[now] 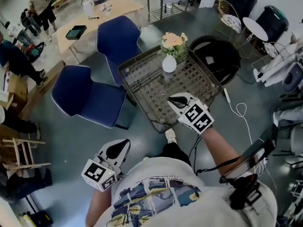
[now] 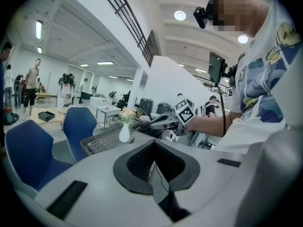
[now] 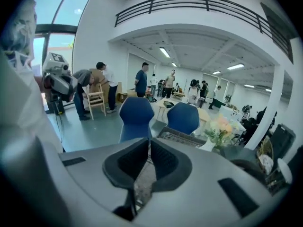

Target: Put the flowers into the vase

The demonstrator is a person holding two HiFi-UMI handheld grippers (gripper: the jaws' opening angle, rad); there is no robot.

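A white vase (image 1: pixel 169 64) holding peach and cream flowers (image 1: pixel 173 41) stands at the far side of a dark mesh-topped table (image 1: pixel 142 86). My right gripper (image 1: pixel 175 100) hovers over the table's near part, short of the vase, jaws shut with nothing between them. My left gripper (image 1: pixel 118 148) hangs low beside my body, off the table, also shut and empty. The left gripper view shows the vase (image 2: pixel 124 133) and flowers (image 2: pixel 126 115) far ahead, past its closed jaws (image 2: pixel 154 148). In the right gripper view the flowers (image 3: pixel 220 128) sit to the right of the closed jaws (image 3: pixel 147 148).
Two blue chairs (image 1: pixel 118 39) (image 1: pixel 87 98) stand left of the table, and a black round seat (image 1: pixel 218 56) to its right. A white cable (image 1: pixel 241 110) lies on the floor. Behind are a wooden table (image 1: pixel 102 11) and several people (image 1: pixel 40 6) at the left.
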